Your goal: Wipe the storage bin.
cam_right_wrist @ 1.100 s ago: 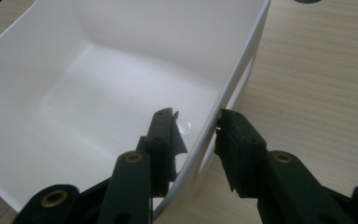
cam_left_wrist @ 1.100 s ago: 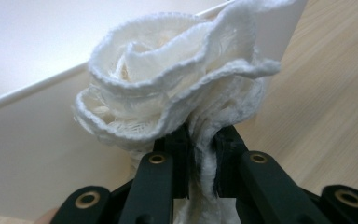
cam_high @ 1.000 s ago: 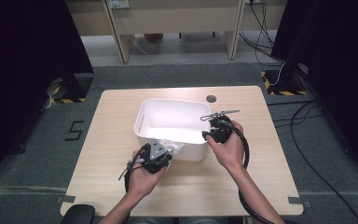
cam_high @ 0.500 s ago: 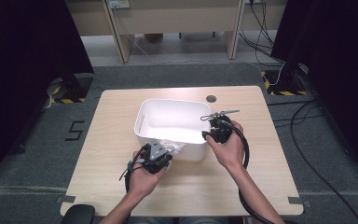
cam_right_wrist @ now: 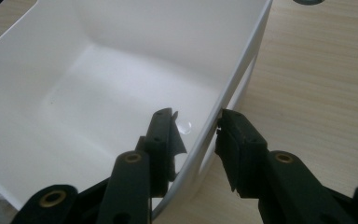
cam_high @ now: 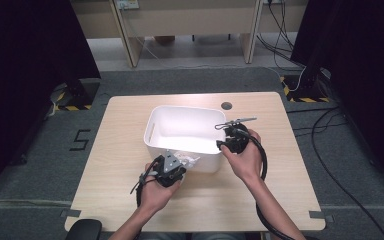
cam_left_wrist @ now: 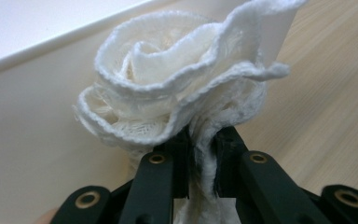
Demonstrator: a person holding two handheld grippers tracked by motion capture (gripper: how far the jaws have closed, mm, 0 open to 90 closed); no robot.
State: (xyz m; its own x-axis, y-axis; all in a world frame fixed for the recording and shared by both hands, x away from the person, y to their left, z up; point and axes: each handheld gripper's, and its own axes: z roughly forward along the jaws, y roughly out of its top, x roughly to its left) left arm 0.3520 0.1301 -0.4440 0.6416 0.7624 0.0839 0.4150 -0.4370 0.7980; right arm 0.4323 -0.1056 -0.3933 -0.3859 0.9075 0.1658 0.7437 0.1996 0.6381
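White cloth (cam_left_wrist: 177, 98) pinched in shut left tool (cam_left_wrist: 200, 154); bin (cam_right_wrist: 235, 84) wall between parted right tool (cam_right_wrist: 196, 135) jaws.

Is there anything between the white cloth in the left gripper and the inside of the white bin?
Only the bin's near wall. The cloth is clamped in the left gripper, outside that wall and about level with the rim. The bin's inside looks empty. The right gripper straddles the right wall.

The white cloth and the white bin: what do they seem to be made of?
White cloth: looks like loosely woven cotton gauze, matte, with open weave and stitched edges showing. White bin: probably moulded plastic, smooth with a slight sheen, judging by its thin rigid wall and soft highlights.
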